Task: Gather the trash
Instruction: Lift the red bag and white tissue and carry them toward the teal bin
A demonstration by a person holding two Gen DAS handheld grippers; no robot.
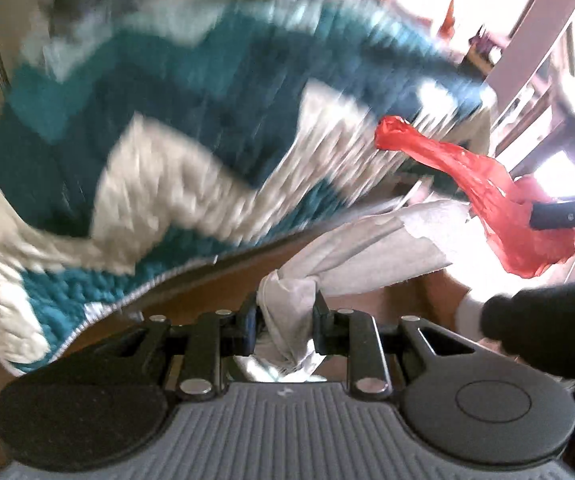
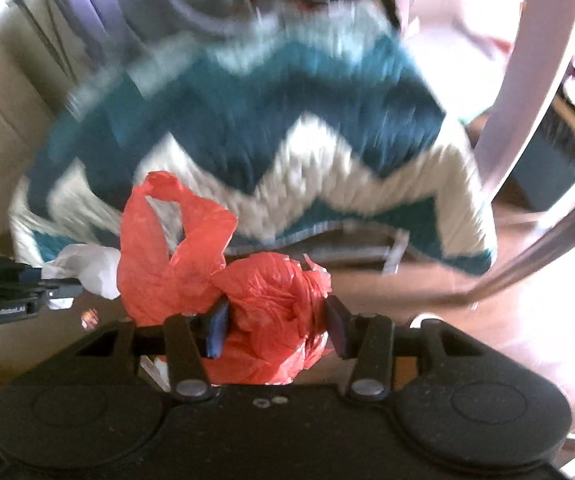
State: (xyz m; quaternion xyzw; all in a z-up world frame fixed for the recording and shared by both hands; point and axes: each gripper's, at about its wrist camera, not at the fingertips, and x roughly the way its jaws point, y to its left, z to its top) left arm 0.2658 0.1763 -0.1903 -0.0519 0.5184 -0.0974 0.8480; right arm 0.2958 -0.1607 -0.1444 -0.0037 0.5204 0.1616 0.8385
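Trash in hand: two items, one per gripper. Left gripper (image 1: 286,322) is closed on a pale grey-white crumpled sheet (image 1: 367,248), paper or tissue by look; material not certain. Sheet is bunched into a knot-like wad between the fingers (image 1: 321,316), then fans out flatter. Its long axis runs from the wad up and to the right in the left wrist view, ending in a torn, ragged edge near the red plastic bag (image 1: 483,184).

Right gripper (image 2: 275,326) is closed on that red plastic bag (image 2: 263,300). Bag is thin, glossy, heavily creased, semi-translucent orange-red. Main bunch sits between the fingers (image 2: 217,330); a longer lobe with a handle loop extends up and to the left in the right wrist view. In the left wrist view the bag reads as an elongated strip, long axis slanting from upper left down to lower right, where the right gripper's dark tip pinches it.

Both items are held above a brown wood floor (image 2: 427,292), just in front of a teal-and-cream chevron rug (image 1: 167,128). Rug is motion-blurred in both views. Left gripper (image 2: 19,292) shows at the left edge of the right wrist view with the white sheet (image 2: 87,268) at its tip, just beside the bag.
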